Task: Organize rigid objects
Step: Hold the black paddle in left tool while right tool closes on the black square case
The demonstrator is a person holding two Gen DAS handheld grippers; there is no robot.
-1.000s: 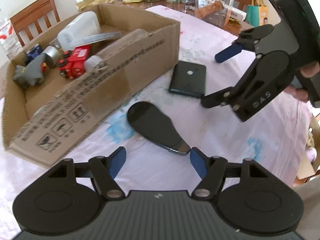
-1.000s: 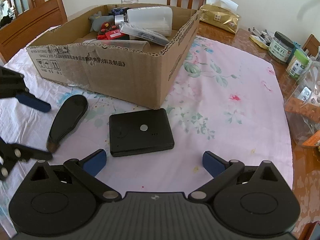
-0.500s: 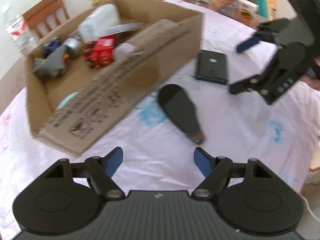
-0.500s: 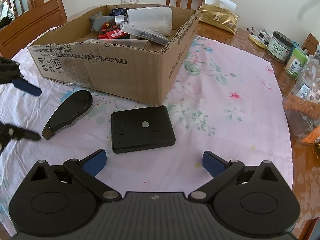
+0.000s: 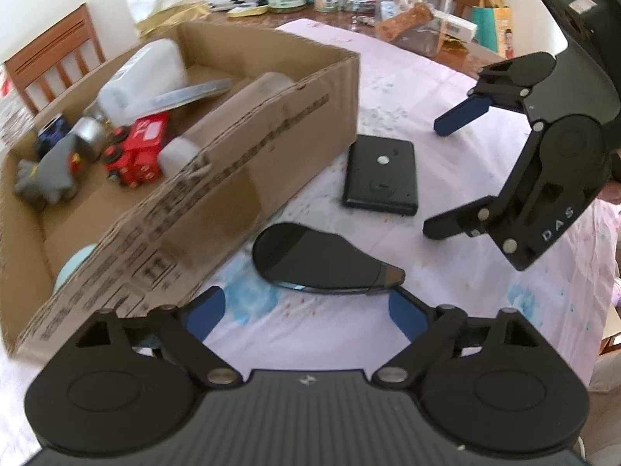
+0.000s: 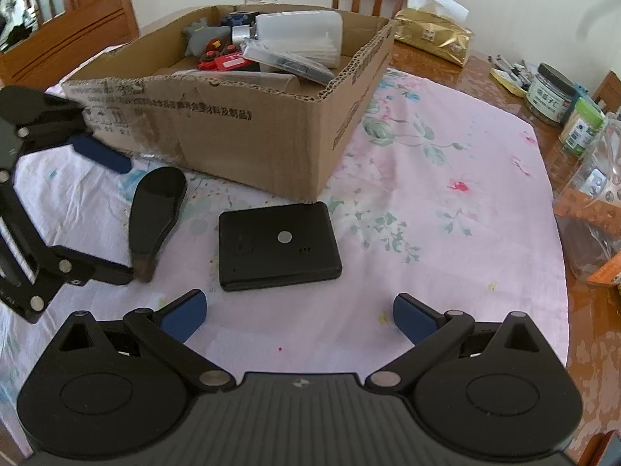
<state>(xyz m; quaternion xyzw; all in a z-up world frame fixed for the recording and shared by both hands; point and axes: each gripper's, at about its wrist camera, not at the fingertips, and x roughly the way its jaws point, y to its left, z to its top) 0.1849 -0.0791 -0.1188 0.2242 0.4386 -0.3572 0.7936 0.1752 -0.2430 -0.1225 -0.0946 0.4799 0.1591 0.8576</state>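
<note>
A black paddle-shaped object (image 5: 310,264) (image 6: 155,209) lies flat on the flowered cloth beside the cardboard box (image 5: 248,163) (image 6: 248,132). My left gripper (image 5: 306,310) (image 6: 112,213) hovers low over it, jaws opening. The paddle's narrow end sits close to one fingertip, and the pads do not press on it. A flat black box (image 5: 382,174) (image 6: 277,244) rests just ahead of my right gripper (image 6: 299,312) (image 5: 446,173), which stands open and empty above the cloth. The cardboard box holds a white container (image 5: 143,77), a red toy truck (image 5: 139,151) and several other items.
Jars (image 6: 551,93), a large clear plastic jar (image 6: 597,209) and a gold tissue pack (image 6: 434,39) stand on the bare wooden table past the cloth's right edge. Wooden chairs (image 6: 77,39) ring the table. Open cloth lies right of the flat black box.
The left gripper's jaws have spread wider and it has come in closer over the paddle. The paddle's narrow end has swung round on the cloth. The right gripper has not moved.
</note>
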